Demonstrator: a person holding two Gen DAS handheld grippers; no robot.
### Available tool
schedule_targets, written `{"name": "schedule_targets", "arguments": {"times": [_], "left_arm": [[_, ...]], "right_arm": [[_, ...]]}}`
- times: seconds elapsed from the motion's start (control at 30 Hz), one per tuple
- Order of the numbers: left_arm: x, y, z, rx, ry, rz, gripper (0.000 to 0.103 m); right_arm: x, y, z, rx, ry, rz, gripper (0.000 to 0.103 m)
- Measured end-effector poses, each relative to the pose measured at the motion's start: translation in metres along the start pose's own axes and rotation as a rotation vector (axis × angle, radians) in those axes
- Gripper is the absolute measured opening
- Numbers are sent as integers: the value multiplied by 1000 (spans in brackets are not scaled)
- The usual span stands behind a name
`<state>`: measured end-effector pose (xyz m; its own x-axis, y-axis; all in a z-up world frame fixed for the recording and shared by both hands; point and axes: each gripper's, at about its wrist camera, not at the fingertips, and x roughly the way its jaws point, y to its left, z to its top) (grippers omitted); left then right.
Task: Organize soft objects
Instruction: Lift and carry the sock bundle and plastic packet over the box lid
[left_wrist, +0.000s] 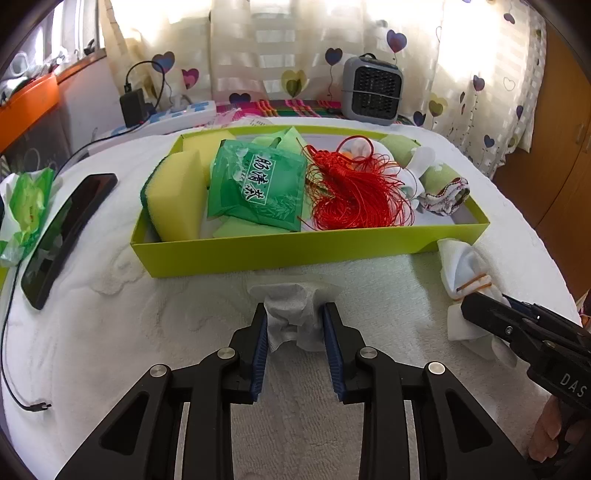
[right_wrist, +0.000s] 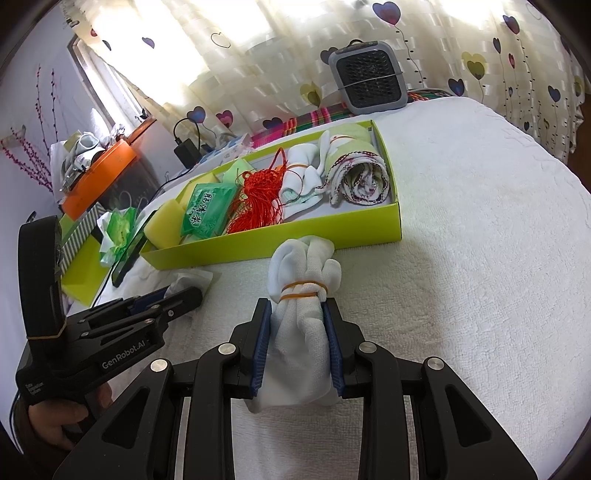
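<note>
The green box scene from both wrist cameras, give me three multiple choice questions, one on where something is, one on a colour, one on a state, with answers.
1. Where does the red tassel lie?
A. In the green box, between the tea packet and the white socks in it
B. On the towel outside the box
C. On the grey heater

2. What colour is the band around the white sock bundle?
A. Blue
B. Orange
C. Black

3. What are the left tongs doing?
A. Standing open over nothing
B. Holding the sponge
C. Shut on a crumpled white tissue

Answers:
1 A, the right wrist view shows it in the box with the packet on one side and socks on the other.
2 B, an orange rubber band rings the bundle just ahead of the right tongs.
3 C, the tissue is pinched between both blue pads.
</note>
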<state>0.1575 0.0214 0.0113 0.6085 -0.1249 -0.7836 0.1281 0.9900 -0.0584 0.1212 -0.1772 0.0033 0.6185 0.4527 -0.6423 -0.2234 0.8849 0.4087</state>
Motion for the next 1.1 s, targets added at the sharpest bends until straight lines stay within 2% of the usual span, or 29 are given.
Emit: {"name": "schedule_targets", "arguments": {"times": [0.77,1.1], "left_arm": [[-32,2,4,-16,-84,-39,27],[-47,2,18,-3,-139,-61,27]], "right_arm": [[-9,11,6,-56,-25,-4,29],[-19,18,25,-98,-66,-15,29]]}}
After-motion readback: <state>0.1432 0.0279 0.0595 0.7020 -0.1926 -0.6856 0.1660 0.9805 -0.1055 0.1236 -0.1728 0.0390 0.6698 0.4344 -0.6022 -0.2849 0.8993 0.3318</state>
